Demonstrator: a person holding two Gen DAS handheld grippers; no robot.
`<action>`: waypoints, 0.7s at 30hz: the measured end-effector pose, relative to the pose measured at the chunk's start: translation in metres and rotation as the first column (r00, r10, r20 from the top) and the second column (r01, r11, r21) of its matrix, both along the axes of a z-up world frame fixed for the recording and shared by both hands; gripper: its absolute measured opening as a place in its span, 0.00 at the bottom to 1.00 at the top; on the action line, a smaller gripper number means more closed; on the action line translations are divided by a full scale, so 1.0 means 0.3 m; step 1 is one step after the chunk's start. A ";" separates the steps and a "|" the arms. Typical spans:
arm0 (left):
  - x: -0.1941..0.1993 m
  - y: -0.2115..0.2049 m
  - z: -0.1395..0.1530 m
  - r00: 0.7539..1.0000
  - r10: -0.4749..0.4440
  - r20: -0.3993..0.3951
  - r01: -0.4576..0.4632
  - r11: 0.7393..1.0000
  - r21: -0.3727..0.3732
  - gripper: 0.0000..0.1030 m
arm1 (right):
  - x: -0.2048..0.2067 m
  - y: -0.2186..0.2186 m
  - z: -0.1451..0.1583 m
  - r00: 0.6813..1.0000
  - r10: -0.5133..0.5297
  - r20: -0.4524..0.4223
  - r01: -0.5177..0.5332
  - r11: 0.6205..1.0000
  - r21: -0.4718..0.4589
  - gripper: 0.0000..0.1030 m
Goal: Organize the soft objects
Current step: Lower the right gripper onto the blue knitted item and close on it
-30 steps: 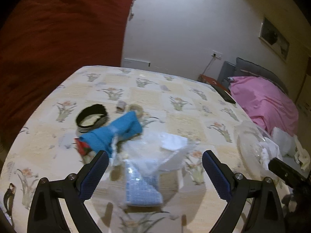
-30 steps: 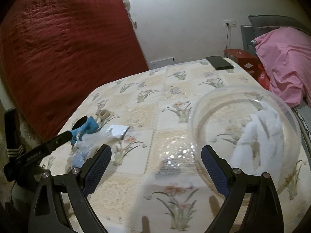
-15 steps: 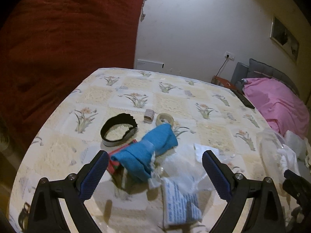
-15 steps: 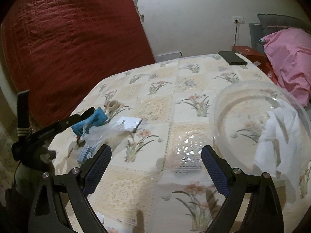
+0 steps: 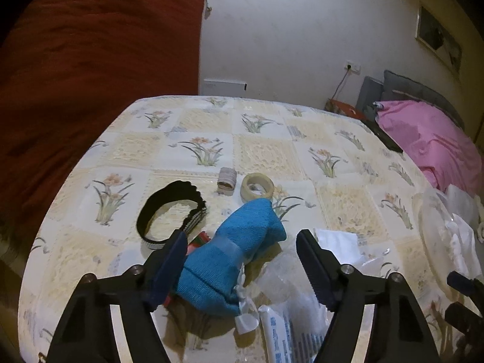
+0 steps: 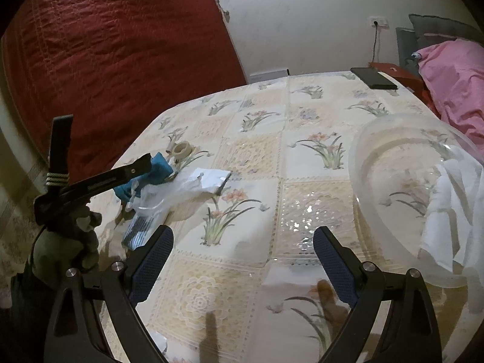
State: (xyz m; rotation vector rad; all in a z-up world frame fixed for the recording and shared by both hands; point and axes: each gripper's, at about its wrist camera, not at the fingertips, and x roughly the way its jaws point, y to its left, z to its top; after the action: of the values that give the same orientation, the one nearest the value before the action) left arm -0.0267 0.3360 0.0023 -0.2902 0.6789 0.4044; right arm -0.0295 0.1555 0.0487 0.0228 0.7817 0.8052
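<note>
Hovering over blue knit cloth [image 5: 239,257] on desk [image 5: 266,154]: left gripper [image 5: 242,245], jaws wide, cloth between, grips nothing. Right gripper [image 6: 243,246] also wide, empty, beside clear bowl [image 6: 363,157] w/ white cloth [image 6: 450,211] inside.

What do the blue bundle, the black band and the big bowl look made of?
Blue bundle: knit or woven fabric, matte; ribbed texture shows, with a clear strip that looks like tape around its middle.
Black band: probably elastic textile; scalloped edge, white-striped rim.
Bowl: clear plastic, possibly glass; the tablecloth pattern shows through.
</note>
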 end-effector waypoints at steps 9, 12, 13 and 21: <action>0.005 0.022 -0.018 1.000 0.006 -0.012 -0.006 1.000 -0.017 0.74 | -0.010 0.031 -0.014 1.000 0.022 -0.014 -0.023 1.000 -0.007 0.92; -0.007 0.030 -0.020 1.000 0.013 -0.006 -0.013 0.999 -0.029 0.74 | -0.019 0.041 -0.019 0.999 0.033 -0.017 -0.033 0.999 -0.011 0.92; -0.009 0.031 -0.021 1.000 0.014 -0.004 -0.014 0.999 -0.031 0.74 | -0.022 0.046 -0.020 0.999 0.038 -0.019 -0.038 0.999 -0.012 0.92; -0.052 0.038 -0.019 0.999 0.030 0.017 -0.029 0.998 -0.051 0.74 | -0.046 0.095 -0.008 0.997 0.078 -0.007 -0.079 0.997 -0.022 0.92</action>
State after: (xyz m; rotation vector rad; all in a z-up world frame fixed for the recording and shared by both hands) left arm -0.0421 0.3472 -0.0033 -0.3522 0.6693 0.4125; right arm -0.0434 0.1840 0.0463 -0.0258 0.8016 0.8710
